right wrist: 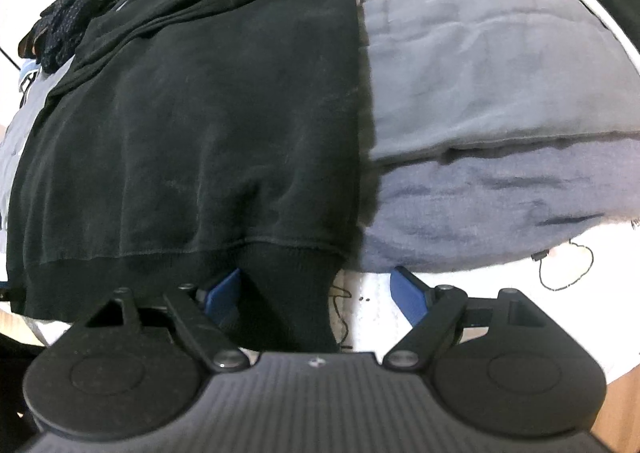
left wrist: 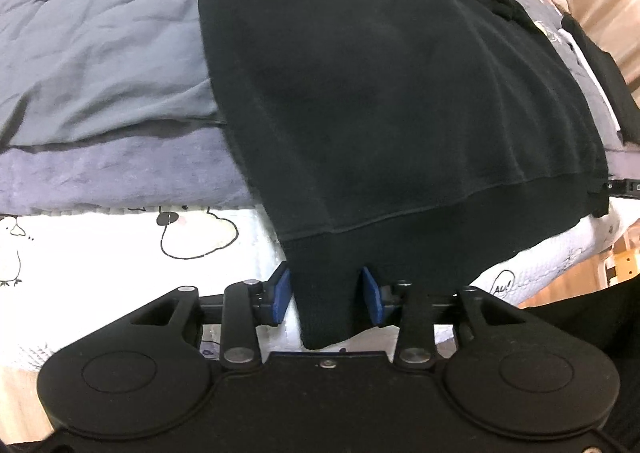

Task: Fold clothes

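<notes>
Left wrist view: left claw (left wrist: 326, 301) half open astride black sweatshirt (left wrist: 380, 93) hem corner, pads not pinching; right claw (right wrist: 316, 293) wide open over opposite corner, sweatshirt draped across bed (left wrist: 100, 53).

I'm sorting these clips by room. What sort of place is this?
Most likely a bedroom: a black sweatshirt lies across a grey quilt on a bed, with a white cartoon-print sheet under it. More clothes are piled at the far side, and wood flooring shows beside it.
</notes>
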The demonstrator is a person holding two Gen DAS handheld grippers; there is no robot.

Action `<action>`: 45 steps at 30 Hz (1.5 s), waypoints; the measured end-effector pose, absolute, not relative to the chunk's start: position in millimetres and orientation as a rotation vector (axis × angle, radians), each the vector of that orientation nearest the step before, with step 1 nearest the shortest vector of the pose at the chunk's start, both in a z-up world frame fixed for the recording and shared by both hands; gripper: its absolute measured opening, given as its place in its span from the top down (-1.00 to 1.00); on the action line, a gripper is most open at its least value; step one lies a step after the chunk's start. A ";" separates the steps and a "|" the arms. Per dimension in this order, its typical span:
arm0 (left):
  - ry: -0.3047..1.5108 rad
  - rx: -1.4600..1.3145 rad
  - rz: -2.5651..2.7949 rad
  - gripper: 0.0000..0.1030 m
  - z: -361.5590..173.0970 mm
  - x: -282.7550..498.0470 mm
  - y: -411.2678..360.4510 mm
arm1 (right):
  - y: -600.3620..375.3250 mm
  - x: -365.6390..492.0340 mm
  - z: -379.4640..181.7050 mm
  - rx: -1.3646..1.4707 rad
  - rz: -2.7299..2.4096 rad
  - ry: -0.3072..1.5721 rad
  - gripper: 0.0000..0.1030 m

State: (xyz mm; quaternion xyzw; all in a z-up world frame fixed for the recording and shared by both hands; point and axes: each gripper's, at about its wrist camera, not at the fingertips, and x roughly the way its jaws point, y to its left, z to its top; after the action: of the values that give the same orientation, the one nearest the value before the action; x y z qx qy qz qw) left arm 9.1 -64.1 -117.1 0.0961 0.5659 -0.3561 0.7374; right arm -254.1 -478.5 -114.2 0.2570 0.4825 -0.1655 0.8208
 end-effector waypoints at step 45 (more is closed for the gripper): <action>1.138 0.030 -0.749 0.89 -68.3 42.1 -29.1 | -466.8 -253.2 -114.8 0.604 -0.277 1.012 -0.45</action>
State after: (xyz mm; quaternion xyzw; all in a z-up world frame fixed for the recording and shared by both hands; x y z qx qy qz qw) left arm 42.1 -29.1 -68.3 0.0141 0.5261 -0.3462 0.7767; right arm -253.2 -466.8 -114.8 0.2838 0.4759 -0.1300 0.8223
